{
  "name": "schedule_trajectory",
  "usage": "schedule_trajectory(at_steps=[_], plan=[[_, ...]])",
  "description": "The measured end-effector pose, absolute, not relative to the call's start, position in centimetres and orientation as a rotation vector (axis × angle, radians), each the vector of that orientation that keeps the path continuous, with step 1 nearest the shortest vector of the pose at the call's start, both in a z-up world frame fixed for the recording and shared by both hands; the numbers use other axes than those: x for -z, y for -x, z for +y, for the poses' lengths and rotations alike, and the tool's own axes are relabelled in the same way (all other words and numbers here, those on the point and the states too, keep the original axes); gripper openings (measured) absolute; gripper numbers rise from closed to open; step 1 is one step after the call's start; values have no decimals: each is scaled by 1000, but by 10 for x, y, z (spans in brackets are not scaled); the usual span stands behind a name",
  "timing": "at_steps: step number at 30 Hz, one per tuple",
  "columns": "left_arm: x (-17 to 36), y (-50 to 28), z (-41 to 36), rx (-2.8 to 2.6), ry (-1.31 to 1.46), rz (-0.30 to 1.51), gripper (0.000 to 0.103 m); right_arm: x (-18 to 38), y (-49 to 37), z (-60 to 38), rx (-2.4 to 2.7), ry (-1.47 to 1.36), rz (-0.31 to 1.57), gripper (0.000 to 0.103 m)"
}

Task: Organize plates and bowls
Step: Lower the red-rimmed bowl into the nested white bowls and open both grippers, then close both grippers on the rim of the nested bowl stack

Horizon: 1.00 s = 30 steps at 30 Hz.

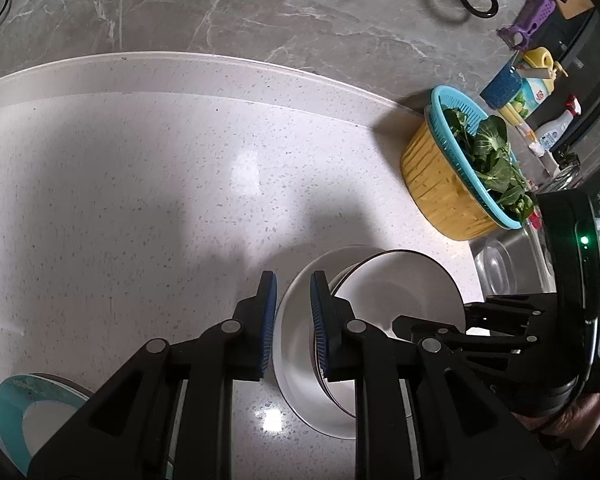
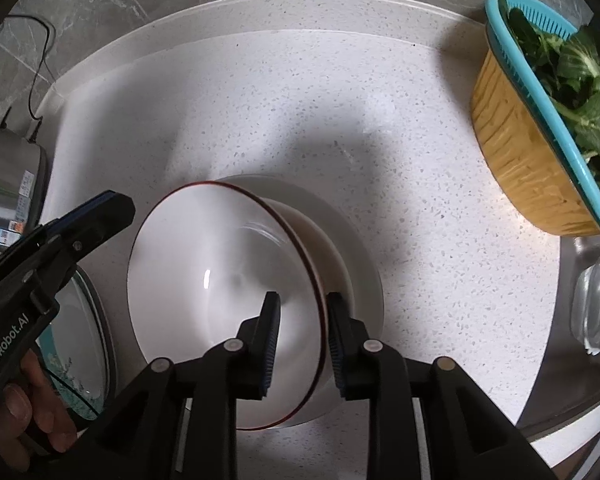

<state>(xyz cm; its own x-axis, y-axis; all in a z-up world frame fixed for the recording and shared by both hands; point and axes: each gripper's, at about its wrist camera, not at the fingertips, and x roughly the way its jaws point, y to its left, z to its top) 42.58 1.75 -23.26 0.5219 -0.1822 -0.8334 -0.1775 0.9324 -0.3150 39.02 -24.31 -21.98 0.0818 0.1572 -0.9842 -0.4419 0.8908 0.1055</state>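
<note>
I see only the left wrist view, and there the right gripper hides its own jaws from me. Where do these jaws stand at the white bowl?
Observer: The right gripper has its jaws astride the rim of the white ceramic bowl with the dark red rim line, one jaw inside and one outside.
Operator: What stands beyond the teal-rimmed round plate, outside my picture?
Observer: A silver metal appliance stands past that plate, and a black cable rises from it.
</note>
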Motion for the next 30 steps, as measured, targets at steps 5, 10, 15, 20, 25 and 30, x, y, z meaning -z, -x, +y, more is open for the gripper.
schedule_trajectory(at_steps=[5, 10, 15, 20, 25, 30], plan=[[235, -426, 22, 0, 397, 1046, 16, 216, -392, -239, -469, 227, 1447, 46], [241, -425, 28, 4, 404, 1091, 16, 208, -393, -240, -480, 194, 1444, 60], [252, -418, 36, 0, 413, 1164, 16, 197, -400, -250, -482, 147, 1411, 65], [261, -407, 34, 56, 422, 1210, 16, 189, -402, -260, -512, 98, 1389, 65], [270, -403, 29, 78, 416, 1243, 17, 181, -412, -290, -487, 50, 1316, 65], [273, -407, 25, 92, 400, 1256, 17, 206, -414, -328, -418, 43, 1361, 56]])
